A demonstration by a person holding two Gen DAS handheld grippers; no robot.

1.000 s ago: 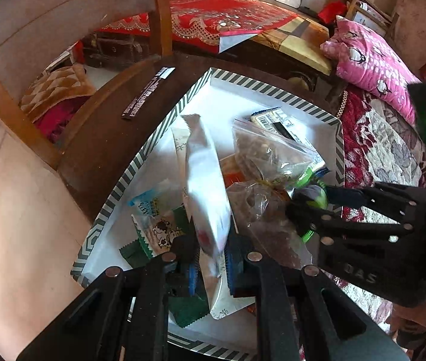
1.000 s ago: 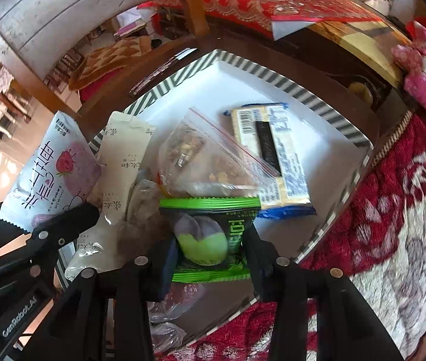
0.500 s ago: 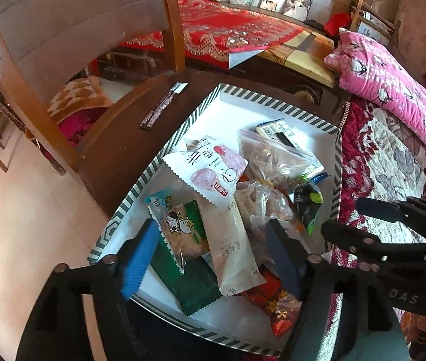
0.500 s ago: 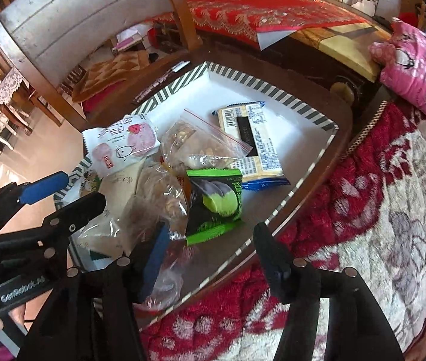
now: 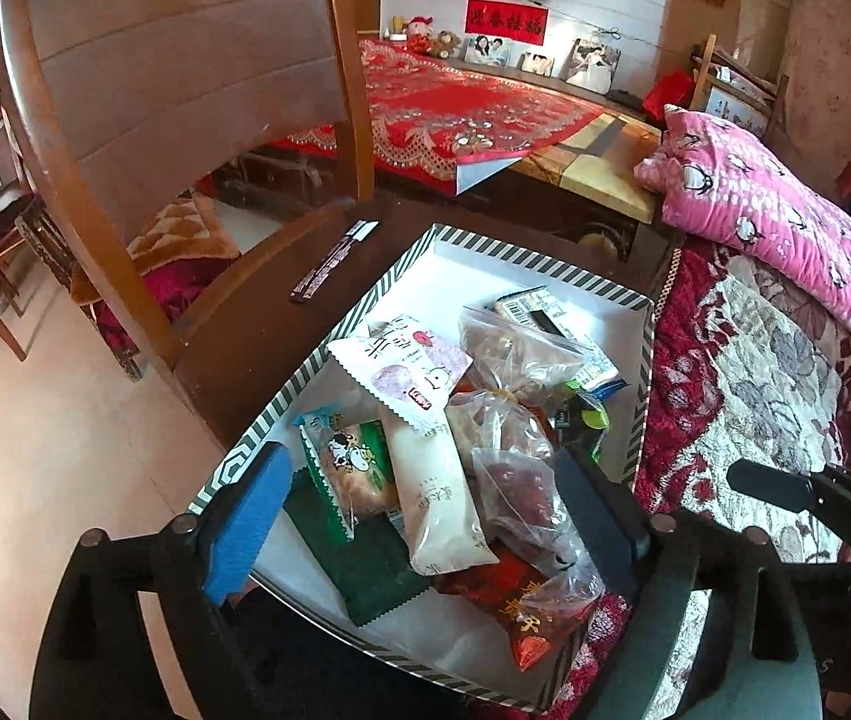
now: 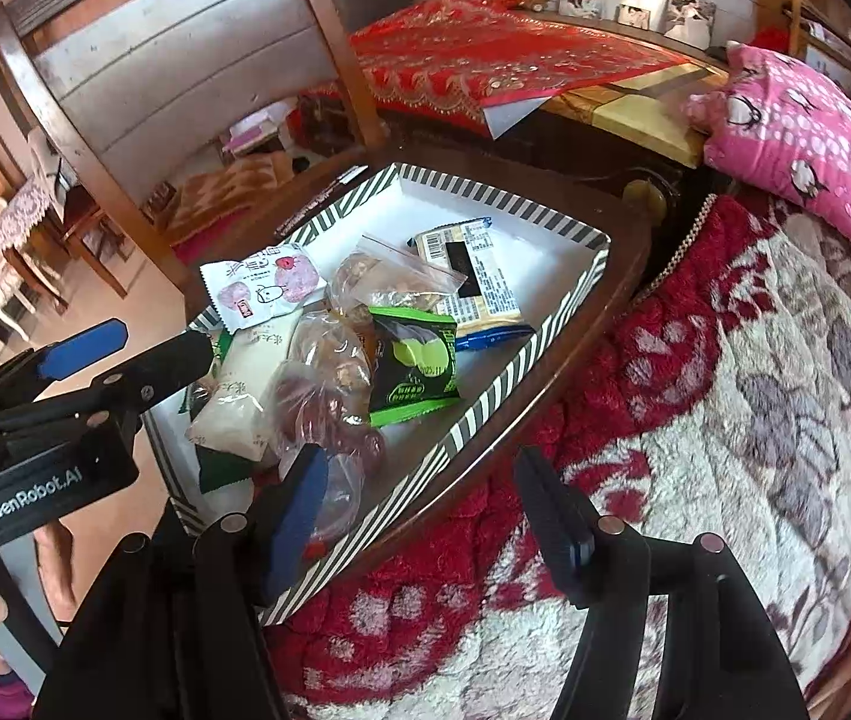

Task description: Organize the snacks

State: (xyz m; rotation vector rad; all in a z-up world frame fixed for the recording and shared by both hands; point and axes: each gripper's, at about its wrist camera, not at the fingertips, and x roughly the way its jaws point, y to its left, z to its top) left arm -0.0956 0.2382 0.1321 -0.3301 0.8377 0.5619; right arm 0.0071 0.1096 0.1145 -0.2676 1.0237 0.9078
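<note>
A white tray with a striped rim (image 5: 521, 255) (image 6: 485, 198) holds a pile of snacks. A pink-and-white packet (image 5: 404, 366) (image 6: 260, 288) lies on top at the left. A green packet (image 6: 416, 360) lies loose near the right rim beside clear bags of nuts (image 5: 521, 348). A long white packet (image 5: 431, 492) and a red packet (image 5: 521, 612) lie at the near end. My left gripper (image 5: 419, 516) hangs above the near end, its jaws opening with nothing gripped. My right gripper (image 6: 425, 522) is over the tray's right rim, jaws opening and holding nothing.
The tray rests on a dark wooden chair seat (image 5: 257, 330) with a tall chair back (image 5: 185, 90) behind it. A dark wrapper strip (image 5: 329, 264) lies on the seat. A red floral blanket (image 6: 725, 420) and a pink pillow (image 5: 773, 222) lie to the right.
The left gripper let go of the pink-and-white packet and the right gripper let go of the green packet; both now lie in the tray. Both grippers opened and drew back and up.
</note>
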